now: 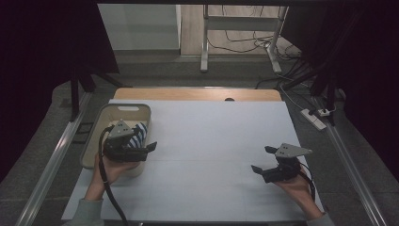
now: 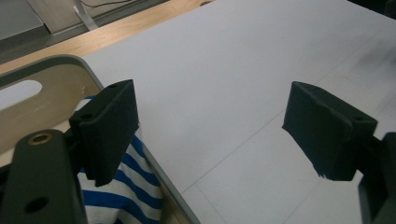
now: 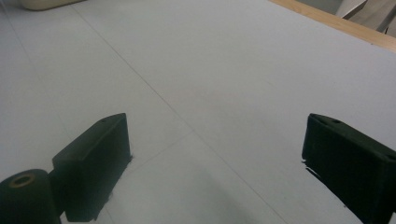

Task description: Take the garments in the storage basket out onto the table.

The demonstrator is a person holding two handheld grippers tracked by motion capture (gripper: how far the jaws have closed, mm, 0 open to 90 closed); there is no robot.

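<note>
Both grippers' fingers are spread wide and hold nothing. At the left, the left gripper (image 1: 149,148) hovers over the near right rim of the beige bin (image 1: 99,123), just above the blue-and-white striped cloth (image 2: 122,190) inside it. Well apart at the near right, the right gripper (image 1: 263,159) hangs over the bare white table (image 1: 211,136).

A bin (image 1: 96,136) sits at the left edge of the worktop (image 1: 211,141), with a folded cloth (image 1: 139,133) in it against its right wall. The left claw (image 1: 149,149) hangs over the bin's right rim. The right claw (image 1: 263,160) is well apart, near the worktop's right edge.
</note>
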